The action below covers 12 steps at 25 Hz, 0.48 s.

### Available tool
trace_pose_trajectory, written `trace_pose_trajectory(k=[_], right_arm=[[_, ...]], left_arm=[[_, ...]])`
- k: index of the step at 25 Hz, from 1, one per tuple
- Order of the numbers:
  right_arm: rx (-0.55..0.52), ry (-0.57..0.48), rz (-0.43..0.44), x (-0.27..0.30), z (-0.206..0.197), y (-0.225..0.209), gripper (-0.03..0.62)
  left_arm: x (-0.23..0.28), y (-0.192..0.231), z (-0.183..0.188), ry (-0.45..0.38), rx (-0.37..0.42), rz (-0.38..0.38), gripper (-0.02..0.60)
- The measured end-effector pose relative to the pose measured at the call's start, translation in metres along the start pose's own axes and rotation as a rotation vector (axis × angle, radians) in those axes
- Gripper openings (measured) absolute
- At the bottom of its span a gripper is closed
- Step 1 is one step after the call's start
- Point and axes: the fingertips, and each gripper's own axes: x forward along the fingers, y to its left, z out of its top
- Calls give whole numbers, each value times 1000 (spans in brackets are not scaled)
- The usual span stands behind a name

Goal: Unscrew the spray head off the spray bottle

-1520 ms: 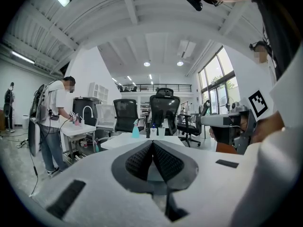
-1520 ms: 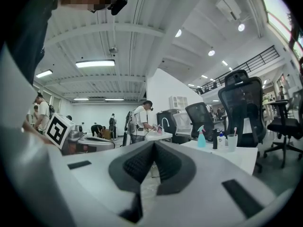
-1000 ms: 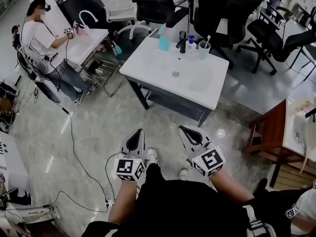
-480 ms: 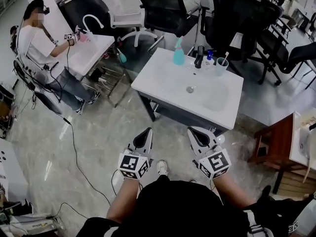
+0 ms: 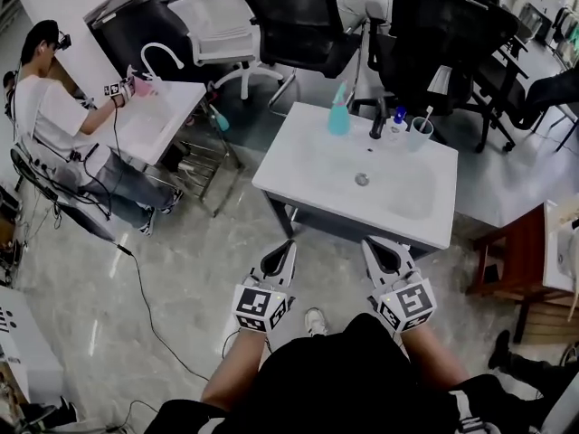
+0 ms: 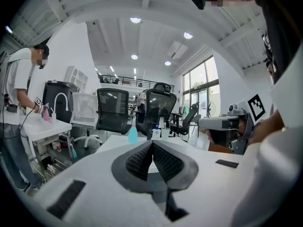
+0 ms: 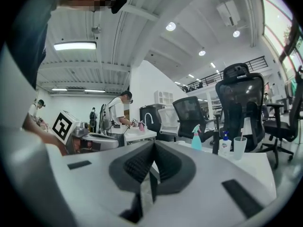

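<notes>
The teal spray bottle (image 5: 339, 116) stands upright, spray head on, at the back edge of a white sink table (image 5: 308, 165), left of a black faucet (image 5: 378, 120). It also shows far ahead as the spray bottle (image 6: 133, 132) in the left gripper view and the spray bottle (image 7: 196, 139) in the right gripper view. My left gripper (image 5: 282, 248) and right gripper (image 5: 376, 244) hover side by side in front of the table's near edge, well short of the bottle. Both are shut with nothing between their pads. The same shows on the left gripper (image 6: 152, 144) and right gripper (image 7: 154, 144).
A blue-pump bottle (image 5: 398, 121) and a cup (image 5: 419, 135) stand right of the faucet. Black office chairs (image 5: 298, 21) crowd behind the table. A person (image 5: 50, 107) works at another sink on the left. A wooden table (image 5: 511, 251) is at the right; a cable (image 5: 145, 306) lies on the floor.
The sink table has come nearer and lower in the head view as I walk toward it. Both grippers have stayed shut and side by side.
</notes>
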Motion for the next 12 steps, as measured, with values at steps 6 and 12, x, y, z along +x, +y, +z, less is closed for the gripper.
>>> trace_pose_trajectory(k=[6, 12], right_arm=[[-15, 11, -43, 18, -1, -8, 6], [12, -3, -65, 43, -2, -30, 6]], left_arm=[[19, 23, -1, 11, 3, -27, 17], [51, 32, 3, 19, 31, -65, 17]])
